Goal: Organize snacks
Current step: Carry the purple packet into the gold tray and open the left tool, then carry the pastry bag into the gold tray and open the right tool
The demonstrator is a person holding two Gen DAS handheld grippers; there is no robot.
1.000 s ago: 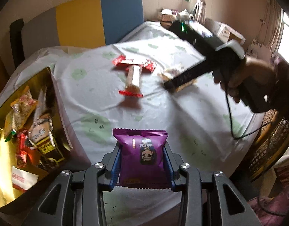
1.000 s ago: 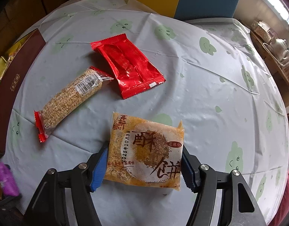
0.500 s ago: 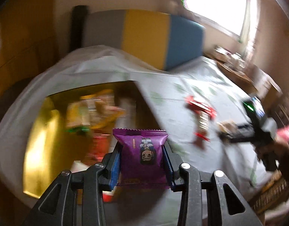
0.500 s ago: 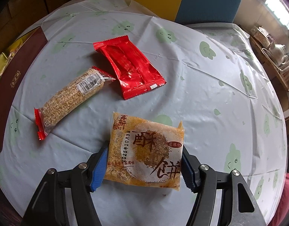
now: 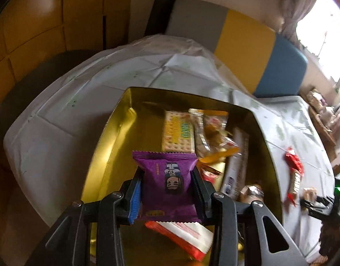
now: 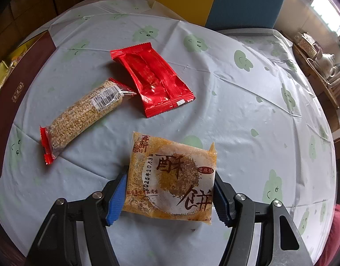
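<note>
My left gripper (image 5: 167, 190) is shut on a purple snack packet (image 5: 167, 184) and holds it above the open gold box (image 5: 108, 155), which holds several snacks. My right gripper (image 6: 170, 190) is shut on an orange sesame-cake packet (image 6: 172, 177) just above the tablecloth. A red packet (image 6: 152, 79) and a clear grain bar with red ends (image 6: 81, 117) lie on the table ahead of it. The right gripper also shows at the right edge of the left wrist view (image 5: 314, 201).
The round table has a pale cloth with green prints (image 6: 247, 115). The box's brown side (image 6: 14, 93) sits at the left edge. A yellow and blue chair back (image 5: 258, 51) stands behind the table. A sideboard with a teapot (image 6: 325, 62) is at the right.
My left gripper has swung left with the purple packet, from over the bare cloth to above the gold box. My right gripper has stayed shut on the orange packet and barely moved.
</note>
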